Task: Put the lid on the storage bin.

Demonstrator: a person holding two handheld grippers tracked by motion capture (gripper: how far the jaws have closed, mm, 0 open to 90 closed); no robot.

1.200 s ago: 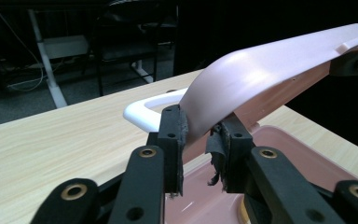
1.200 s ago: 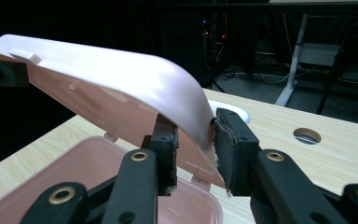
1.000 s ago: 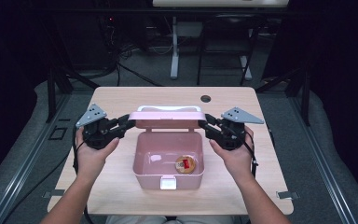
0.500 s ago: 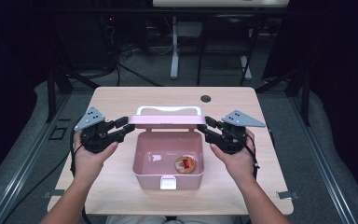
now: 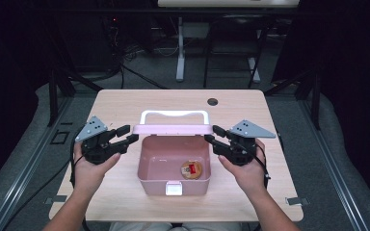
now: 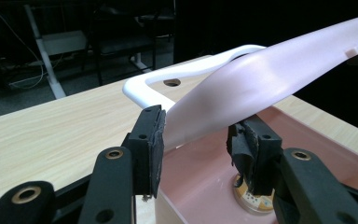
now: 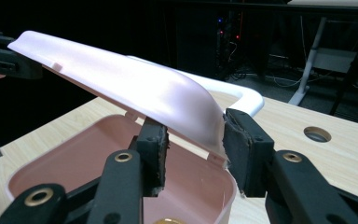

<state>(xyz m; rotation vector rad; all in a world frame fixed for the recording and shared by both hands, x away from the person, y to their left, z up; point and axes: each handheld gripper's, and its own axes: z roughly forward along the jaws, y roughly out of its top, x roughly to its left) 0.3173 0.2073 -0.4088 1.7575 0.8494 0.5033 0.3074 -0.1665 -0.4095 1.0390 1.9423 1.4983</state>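
Two grippers flank a pink box (image 5: 173,163) at the centre of the high view, on the wooden tabletop (image 5: 125,101). My left gripper (image 5: 127,134) sits at centre left of that frame, my right gripper (image 5: 213,134) at centre right, each pointing in at an end of the raised pink lid (image 5: 172,129). The lid stands tilted up over the back of the open box, with its white handle (image 5: 173,114) behind it.

In the left gripper view the lid's end lies between my jaws. The left-hand pad (image 6: 156,140) touches the lid's edge, while the right-hand pad stands just off it, so this pair is apart; these jaws have just been opening. In the right gripper view the lid's corner also lies between my jaws. The right-hand pad (image 7: 235,144) sits against the lid's edge and the left-hand pad is beneath the lid; whether they press on it I cannot tell.

Inside the box, toward its lower right in the high view, lies a small round thing (image 5: 191,169), orange-brown with a red mark.
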